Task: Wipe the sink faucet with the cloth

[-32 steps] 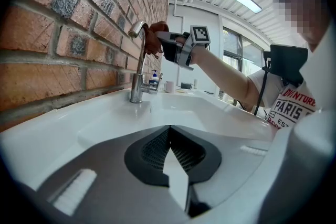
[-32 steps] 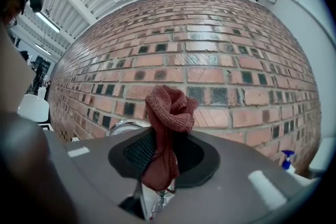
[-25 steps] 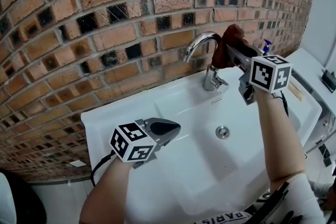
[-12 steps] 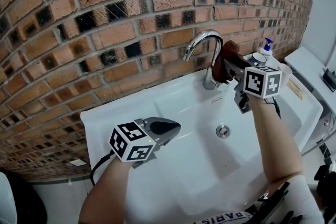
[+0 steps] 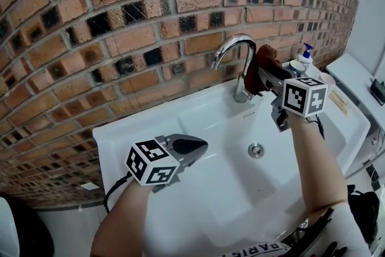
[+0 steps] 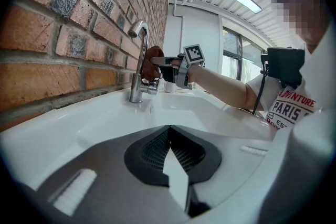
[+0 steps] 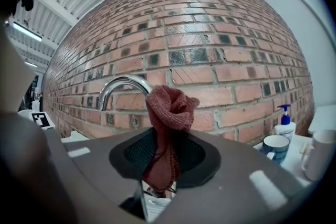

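Cloth [image 5: 264, 63] pinched in right tool [image 5: 262, 74] beside faucet [image 5: 233, 45], left tool [image 5: 194, 145] closed on nothing

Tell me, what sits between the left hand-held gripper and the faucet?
Nothing but bare white sink: the left gripper view shows only it between the left hand-held gripper and the faucet.

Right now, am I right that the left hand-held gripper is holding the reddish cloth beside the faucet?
Not quite: the right hand-held gripper is holding the reddish cloth beside the faucet, as the right gripper view shows, with the cloth pinched between its jaws.
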Motion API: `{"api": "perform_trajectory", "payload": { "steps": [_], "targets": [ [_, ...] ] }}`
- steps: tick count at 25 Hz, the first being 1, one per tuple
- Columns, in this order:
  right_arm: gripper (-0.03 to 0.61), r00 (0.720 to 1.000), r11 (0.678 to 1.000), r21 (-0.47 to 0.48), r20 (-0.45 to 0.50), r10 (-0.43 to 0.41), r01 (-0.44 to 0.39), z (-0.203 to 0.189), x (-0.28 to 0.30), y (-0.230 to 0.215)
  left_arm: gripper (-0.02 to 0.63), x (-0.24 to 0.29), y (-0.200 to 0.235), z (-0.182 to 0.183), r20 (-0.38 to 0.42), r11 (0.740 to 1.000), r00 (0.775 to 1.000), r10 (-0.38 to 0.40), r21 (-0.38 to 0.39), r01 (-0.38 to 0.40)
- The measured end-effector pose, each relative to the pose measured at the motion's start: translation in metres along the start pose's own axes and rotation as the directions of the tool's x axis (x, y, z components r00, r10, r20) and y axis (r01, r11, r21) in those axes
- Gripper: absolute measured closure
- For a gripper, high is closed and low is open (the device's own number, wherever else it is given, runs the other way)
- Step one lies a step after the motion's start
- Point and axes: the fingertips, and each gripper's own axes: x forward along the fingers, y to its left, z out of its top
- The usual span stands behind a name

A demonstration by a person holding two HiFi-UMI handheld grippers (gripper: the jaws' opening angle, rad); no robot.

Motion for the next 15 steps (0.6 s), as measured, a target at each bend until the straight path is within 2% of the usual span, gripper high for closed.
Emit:
{"api": "perform_trajectory", "payload": {
  "steps": [8,12,15],
  "targets": [
    [0.491,0.995,0.988,-0.121,0.033,0.099,-0.095,0.017,-0.010,0.052,0.614,0.000,0.000,0.000,0.000,1.000,1.000,-0.001,-0.001,0.001],
    [0.491,0.991,0.976,-0.173,-0.008,0.134,-0.133,0.010,-0.001,0.068,0.614,0.000,0.000,0.000,0.000,1.000,1.000,0.001,0.001,-0.001],
    [0.489,0.991,0.966,-0.221,-0.049,0.124,-0.132,0.000,0.006,0.070,0.614,0.000,0.000,0.000,0.000,1.000,1.000,-0.002,0.001,0.002]
  ]
}}
